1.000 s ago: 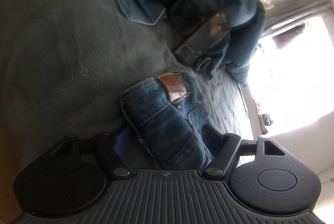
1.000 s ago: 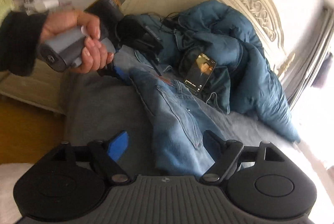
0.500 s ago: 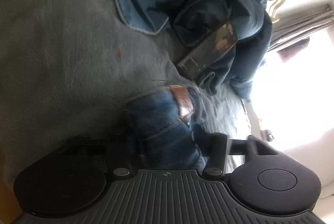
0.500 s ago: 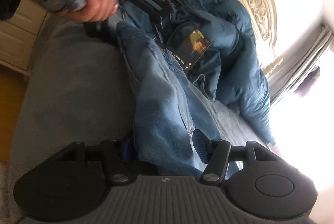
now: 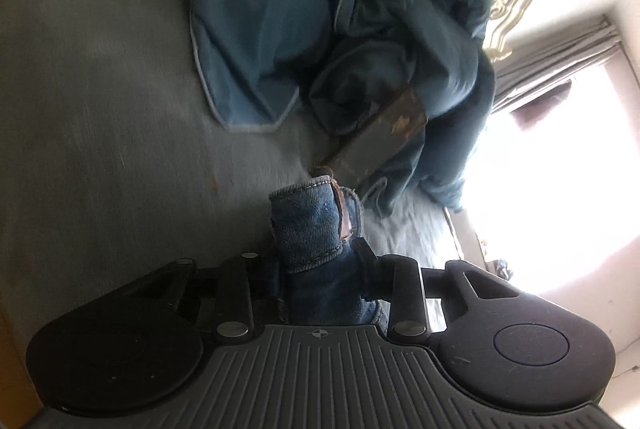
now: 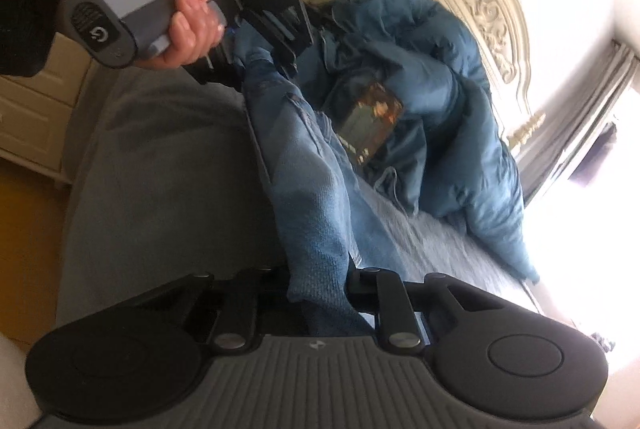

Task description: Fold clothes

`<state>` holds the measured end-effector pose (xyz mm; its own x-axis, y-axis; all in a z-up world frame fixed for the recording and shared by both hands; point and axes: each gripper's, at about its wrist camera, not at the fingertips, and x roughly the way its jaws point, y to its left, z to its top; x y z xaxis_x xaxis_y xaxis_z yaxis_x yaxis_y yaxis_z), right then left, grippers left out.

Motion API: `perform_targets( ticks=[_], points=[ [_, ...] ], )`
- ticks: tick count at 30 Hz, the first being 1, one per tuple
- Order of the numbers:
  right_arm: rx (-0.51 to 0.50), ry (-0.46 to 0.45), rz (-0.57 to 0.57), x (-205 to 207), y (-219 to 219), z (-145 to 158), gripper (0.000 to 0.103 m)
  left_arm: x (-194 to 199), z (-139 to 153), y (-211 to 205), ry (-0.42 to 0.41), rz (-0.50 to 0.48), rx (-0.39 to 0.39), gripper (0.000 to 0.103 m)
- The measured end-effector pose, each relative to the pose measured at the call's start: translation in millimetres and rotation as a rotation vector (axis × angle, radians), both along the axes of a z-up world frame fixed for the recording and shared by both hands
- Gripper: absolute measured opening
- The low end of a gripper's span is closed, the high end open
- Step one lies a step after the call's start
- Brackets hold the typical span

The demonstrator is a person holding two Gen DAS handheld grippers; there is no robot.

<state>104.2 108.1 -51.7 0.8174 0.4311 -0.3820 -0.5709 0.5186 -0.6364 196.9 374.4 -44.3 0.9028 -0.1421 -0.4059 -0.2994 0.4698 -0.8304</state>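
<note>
Both tongs (image 6: 318,293) clamp jeans (image 6: 308,189) over bed (image 6: 168,181).

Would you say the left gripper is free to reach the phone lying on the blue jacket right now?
Probably not as things stand. The left gripper has its jaws shut on the jeans, so it is occupied. The phone lies uncovered on the blue jacket just ahead, so releasing the jeans should free the way.

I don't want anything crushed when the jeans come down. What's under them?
Under the lifted jeans only grey bedding shows. Beside them a phone lies on the blue jacket. What the hanging denim covers cannot be seen.
</note>
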Motion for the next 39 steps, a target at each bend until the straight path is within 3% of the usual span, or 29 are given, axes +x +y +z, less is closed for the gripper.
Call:
perform_targets(
  ticks=[5,7,9,11,13,16,21,22,24,28,32,35,39],
  points=[
    [0.041,0.013,0.05,-3.2,25.0,2.2,0.021,-10.4,-10.1,27.2,0.013,0.055,-0.002,0.033],
    [0.054,0.07,0.034,3.7,32.7,-5.7,0.024,-10.3,-19.4,32.2,0.037,0.055,-0.008,0.035],
    [0.072,0.178,0.015,14.7,33.7,-13.0,0.031,-14.8,-20.7,33.4,0.035,0.057,-0.018,0.038],
    [0.127,0.22,0.021,12.7,21.3,-6.1,0.051,-19.3,-22.0,34.6,0.032,0.059,-0.028,0.043],
    [0.191,0.253,0.028,7.5,4.4,4.9,0.063,-23.8,-23.3,35.9,0.03,0.061,-0.039,0.047],
    [0.317,0.308,0.016,-5.7,-41.3,30.2,0.072,-30.5,-25.2,37.7,0.026,0.064,-0.054,0.054],
    [0.569,0.44,-0.053,-32.1,-158.5,66.7,0.088,-57.8,15.8,14.3,0.013,0.118,0.159,0.057],
    [0.618,0.469,-0.088,-38.1,-186.1,71.5,0.095,-62.9,25.7,6.5,0.003,0.122,0.21,0.057],
    [0.711,0.5,-0.208,-48.7,-243.4,76.4,0.097,-70.8,45.3,-18.2,-0.024,0.088,0.316,0.057],
    [0.919,0.518,-0.512,-70.3,-357.9,71.3,0.096,-66.6,78.4,-98.7,-0.107,-0.101,0.488,0.062],
    [1.057,0.412,-0.747,-98.2,-438.3,64.1,0.09,-50.2,91.9,-220.1,-0.201,-0.426,0.609,0.063],
    [1.007,0.3,-0.845,-113.3,-458.6,60.4,0.083,-38.9,91.2,-331.8,-0.294,-0.713,0.76,0.066],
    [0.894,0.187,-0.936,-126.5,-470.2,52.1,0.083,-38.7,72.3,-485.8,-0.4,-1.031,1.12,0.067]
  ],
)
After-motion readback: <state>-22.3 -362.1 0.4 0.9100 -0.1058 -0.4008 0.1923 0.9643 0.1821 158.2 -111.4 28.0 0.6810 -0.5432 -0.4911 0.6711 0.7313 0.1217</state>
